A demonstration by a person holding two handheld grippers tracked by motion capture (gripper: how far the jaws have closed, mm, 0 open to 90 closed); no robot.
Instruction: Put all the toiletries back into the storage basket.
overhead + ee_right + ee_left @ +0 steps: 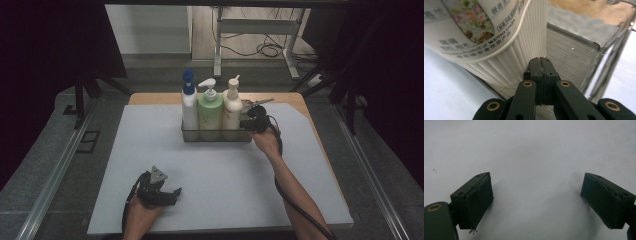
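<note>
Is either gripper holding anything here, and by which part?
Nothing is held. The right gripper is shut empty beside the cream bottle; the left gripper is open over the mat.

High overview, two close finger-level views

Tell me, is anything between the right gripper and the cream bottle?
Nothing visible. The right gripper, jaws shut and empty, sits right beside the cream bottle at the right end of the rack. Whether it touches the bottle's ribbed side, I cannot tell.
</note>
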